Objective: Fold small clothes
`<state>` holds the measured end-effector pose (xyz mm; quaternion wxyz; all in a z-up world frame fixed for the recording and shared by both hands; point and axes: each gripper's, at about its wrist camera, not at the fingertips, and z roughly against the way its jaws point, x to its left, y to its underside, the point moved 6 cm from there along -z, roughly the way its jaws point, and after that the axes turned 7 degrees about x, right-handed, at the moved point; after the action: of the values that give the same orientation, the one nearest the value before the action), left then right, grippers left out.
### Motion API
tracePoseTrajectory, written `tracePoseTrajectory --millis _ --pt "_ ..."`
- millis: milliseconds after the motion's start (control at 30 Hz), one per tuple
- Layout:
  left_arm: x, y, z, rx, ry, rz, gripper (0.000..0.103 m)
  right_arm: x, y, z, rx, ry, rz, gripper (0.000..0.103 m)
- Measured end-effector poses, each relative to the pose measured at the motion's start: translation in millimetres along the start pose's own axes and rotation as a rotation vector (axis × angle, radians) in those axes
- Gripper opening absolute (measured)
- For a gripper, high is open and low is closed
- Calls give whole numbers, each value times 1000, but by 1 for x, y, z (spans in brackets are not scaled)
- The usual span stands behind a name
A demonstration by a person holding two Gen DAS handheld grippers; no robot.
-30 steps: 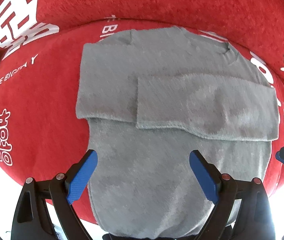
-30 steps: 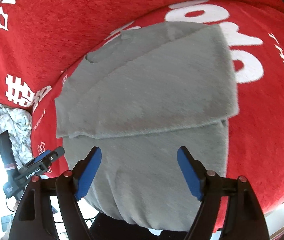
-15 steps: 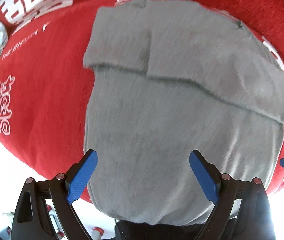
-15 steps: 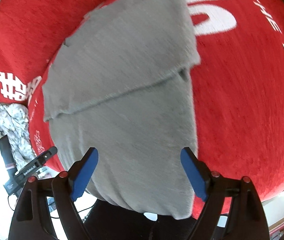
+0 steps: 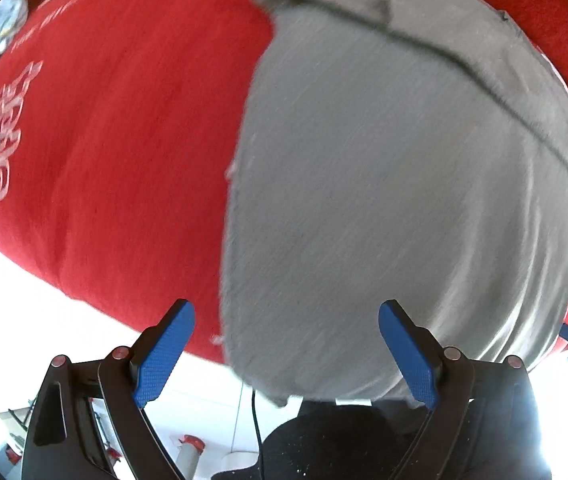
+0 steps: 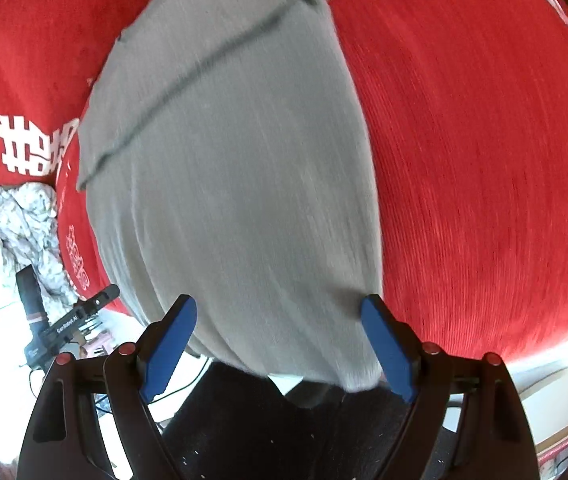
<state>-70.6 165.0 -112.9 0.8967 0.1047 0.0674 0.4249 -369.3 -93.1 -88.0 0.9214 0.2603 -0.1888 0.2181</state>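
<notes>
A grey long-sleeved top [image 5: 384, 184] lies spread on a red cloth-covered surface [image 5: 124, 140], its sleeves folded across the chest at the far end and its hem hanging over the near edge. My left gripper [image 5: 286, 342] hovers open above the hem's left corner, blue pads wide apart, nothing between them. In the right wrist view the same grey top [image 6: 240, 184] fills the middle. My right gripper [image 6: 278, 340] stands open over the hem's right corner; its right pad [image 6: 384, 344] is level with the cloth's edge, but contact cannot be told.
The red cloth [image 6: 484, 160] carries white lettering and symbols [image 5: 0, 132]. A crumpled pale patterned garment [image 6: 28, 232] lies off its left edge. The left gripper's black body [image 6: 68, 324] shows in the right wrist view. A dark garment [image 6: 264, 420] lies below the near edge.
Both grippers have come toward the near edge and lower, so the hem now fills each view and the folded sleeves have slid to the top. Both sets of jaws stayed wide.
</notes>
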Motion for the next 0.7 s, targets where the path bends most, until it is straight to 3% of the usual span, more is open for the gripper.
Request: tracePoseTrajectory --millis 267,467,667,700 --pt "27 56 -53 87 51 -11 94 -32 54 -44 64 -15 -45 87" --pt "20 69 -85 117 117 -30 94 -48 60 -78 91 -31 -43 87" --pt "9 62 -81 136 181 -12 94 -46 60 -109 156 -63 6 88" --pt "5 64 -82 137 186 -12 90 -46 61 -115 160 -64 1 88"
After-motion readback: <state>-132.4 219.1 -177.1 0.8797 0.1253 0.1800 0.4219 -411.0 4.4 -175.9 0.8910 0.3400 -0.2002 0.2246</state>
